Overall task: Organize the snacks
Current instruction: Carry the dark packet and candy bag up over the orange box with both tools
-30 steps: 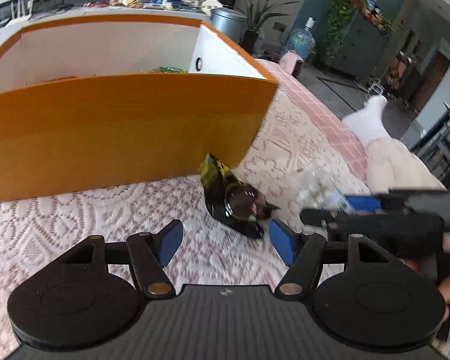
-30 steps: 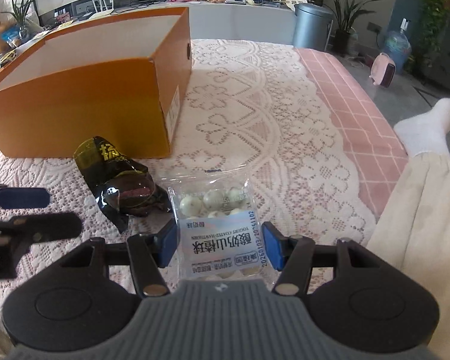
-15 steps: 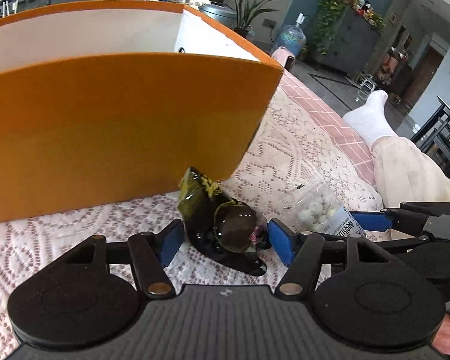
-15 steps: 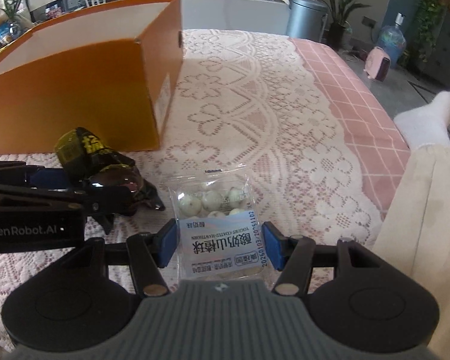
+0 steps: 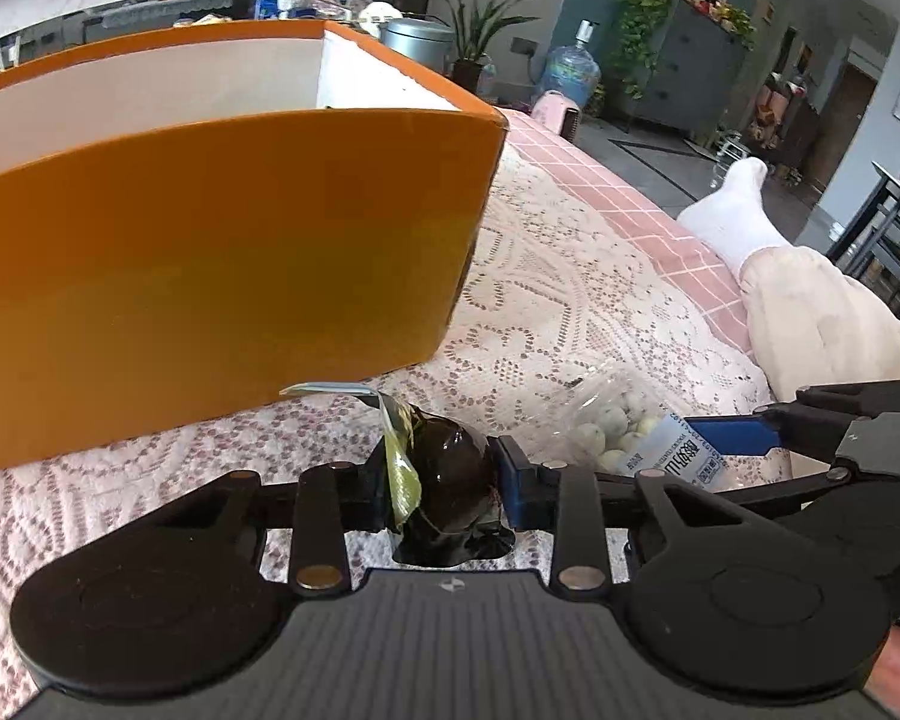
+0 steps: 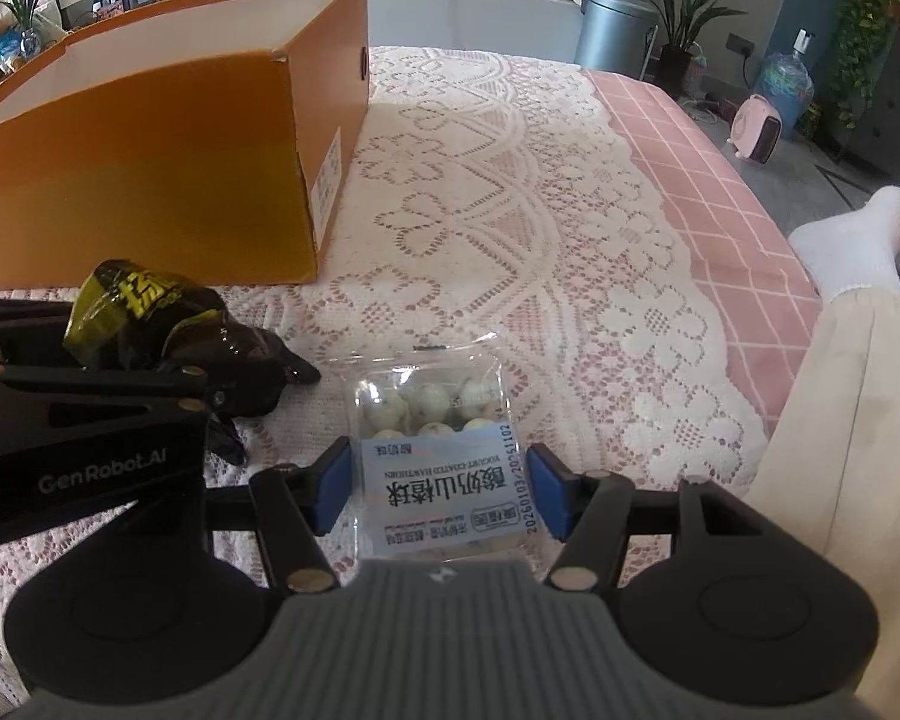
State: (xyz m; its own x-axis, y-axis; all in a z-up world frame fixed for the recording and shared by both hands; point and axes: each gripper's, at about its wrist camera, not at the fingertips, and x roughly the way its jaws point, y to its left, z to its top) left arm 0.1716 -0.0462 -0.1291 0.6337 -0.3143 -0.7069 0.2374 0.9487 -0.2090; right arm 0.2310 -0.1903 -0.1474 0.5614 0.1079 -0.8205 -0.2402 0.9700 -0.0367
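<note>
My left gripper point(image 5: 444, 480) is shut on a dark, glossy snack packet point(image 5: 450, 474) with yellow-green print, held just above the lace tablecloth; it also shows in the right wrist view point(image 6: 150, 324). A clear packet of white yogurt balls point(image 6: 438, 450) with a pale blue label lies on the cloth between the open blue pads of my right gripper point(image 6: 441, 489); the pads stand either side of it, not pressing. The packet also shows in the left wrist view point(image 5: 624, 432). A large orange cardboard box point(image 5: 210, 276), open on top with a white inside, stands right behind the dark packet.
The lace cloth point(image 6: 510, 192) covers a pink checked surface point(image 6: 690, 138). A person's leg in cream trousers and a white sock point(image 6: 852, 252) lies at the right edge. A metal bin point(image 6: 615, 30), plants and a water jug stand beyond the far end.
My left gripper has closed on the dark packet and lifted it slightly. My right gripper has stayed open around the yogurt ball packet.
</note>
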